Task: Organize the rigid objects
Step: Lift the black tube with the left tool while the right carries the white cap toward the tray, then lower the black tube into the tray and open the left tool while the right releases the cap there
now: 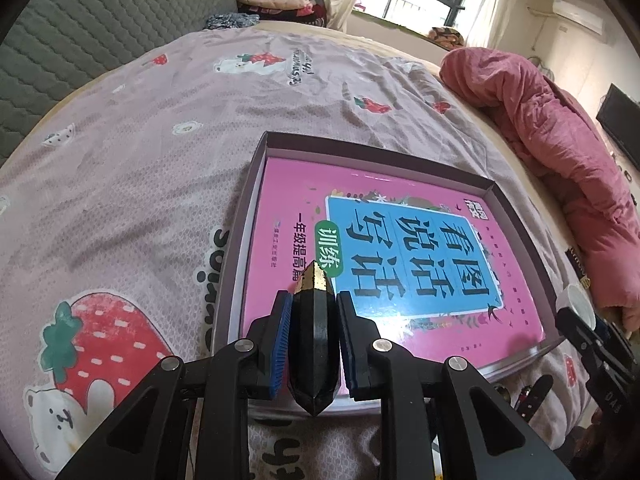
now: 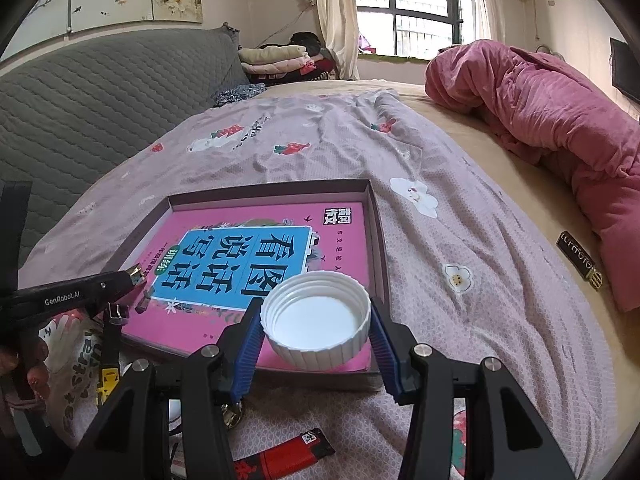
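A shallow dark box [image 1: 256, 168] lies on the bed with a pink book [image 1: 288, 208] inside it; the box [image 2: 378, 232] and book [image 2: 344, 232] also show in the right wrist view. My left gripper [image 1: 314, 312] is shut on a black faceted object with a gold tip [image 1: 314, 340], held over the book's near edge. My right gripper [image 2: 316, 320] is shut on a white ribbed screw cap [image 2: 316, 320], open side up, over the book's near right corner. The left gripper [image 2: 132, 276] shows at the left of the right wrist view.
A red and black lighter [image 2: 284, 456] lies on the printed sheet [image 2: 440, 208] near me. A black and gold tag [image 2: 580, 262] lies right of the box. A rolled pink duvet [image 2: 560, 132] fills the right side. A grey quilted headboard [image 2: 100, 112] stands at left.
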`<control>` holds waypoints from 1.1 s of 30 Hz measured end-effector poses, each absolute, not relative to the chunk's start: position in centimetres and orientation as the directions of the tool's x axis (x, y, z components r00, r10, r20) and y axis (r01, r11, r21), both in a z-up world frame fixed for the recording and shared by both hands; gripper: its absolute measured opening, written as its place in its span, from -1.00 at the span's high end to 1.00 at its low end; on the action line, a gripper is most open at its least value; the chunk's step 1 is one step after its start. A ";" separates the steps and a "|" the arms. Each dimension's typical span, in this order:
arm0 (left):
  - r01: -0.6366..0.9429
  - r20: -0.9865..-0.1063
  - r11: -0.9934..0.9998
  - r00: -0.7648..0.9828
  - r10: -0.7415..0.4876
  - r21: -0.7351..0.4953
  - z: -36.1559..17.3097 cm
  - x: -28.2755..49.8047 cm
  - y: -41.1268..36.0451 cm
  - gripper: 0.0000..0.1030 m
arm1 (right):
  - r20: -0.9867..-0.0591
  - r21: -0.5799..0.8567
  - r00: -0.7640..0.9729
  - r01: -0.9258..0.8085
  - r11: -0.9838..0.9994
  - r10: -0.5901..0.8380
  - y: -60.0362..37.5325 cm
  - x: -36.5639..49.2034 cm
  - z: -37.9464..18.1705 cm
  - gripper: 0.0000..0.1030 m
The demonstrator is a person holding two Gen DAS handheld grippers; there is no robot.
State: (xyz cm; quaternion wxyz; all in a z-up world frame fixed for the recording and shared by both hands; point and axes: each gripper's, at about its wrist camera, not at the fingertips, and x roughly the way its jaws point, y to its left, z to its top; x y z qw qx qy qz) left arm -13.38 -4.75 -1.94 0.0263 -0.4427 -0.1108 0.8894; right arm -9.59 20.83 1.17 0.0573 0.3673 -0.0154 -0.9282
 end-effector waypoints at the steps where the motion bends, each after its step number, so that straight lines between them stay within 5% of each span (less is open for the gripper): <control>1: 0.055 -0.785 -0.974 -0.602 0.143 -0.219 -2.1 -13.5 -4.8 0.55 | -0.681 0.070 -0.722 0.097 -0.993 -0.119 20.8 -9.7 1.1 0.01; 33: 0.045 -0.790 -0.966 -0.587 0.179 -0.253 -2.9 -12.3 -5.2 0.55 | -0.788 0.024 -0.608 0.123 -0.992 -0.094 19.2 -13.1 -2.1 0.01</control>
